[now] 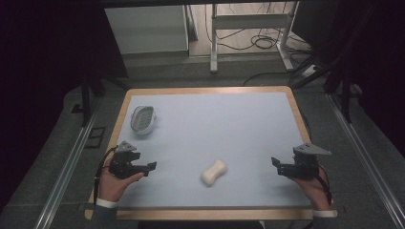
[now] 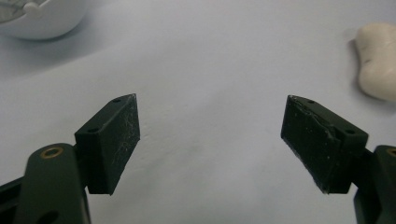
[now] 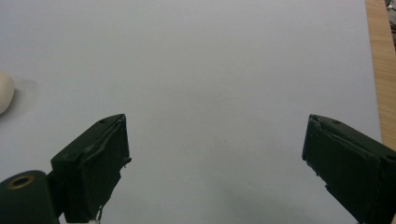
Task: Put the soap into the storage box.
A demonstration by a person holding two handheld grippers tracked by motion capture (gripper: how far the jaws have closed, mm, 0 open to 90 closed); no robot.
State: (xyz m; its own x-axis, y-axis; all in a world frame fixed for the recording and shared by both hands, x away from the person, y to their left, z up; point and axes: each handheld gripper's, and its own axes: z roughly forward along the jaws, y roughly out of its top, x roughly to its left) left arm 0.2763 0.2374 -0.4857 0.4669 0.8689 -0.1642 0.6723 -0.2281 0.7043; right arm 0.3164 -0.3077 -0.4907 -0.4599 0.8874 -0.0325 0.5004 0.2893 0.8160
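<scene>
Overhead, a soap dish [image 1: 143, 119] sits far from the soap [image 1: 213, 172].

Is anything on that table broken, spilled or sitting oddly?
Nothing spilled or broken. The soap bar lies bare on the table, well apart from the soap dish at the far left. The black pads on the right gripper look scuffed and slightly peeling.

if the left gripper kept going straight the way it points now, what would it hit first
Probably nothing: the left gripper, open, faces bare mat. The soap sits right of that line, the dish left.
</scene>
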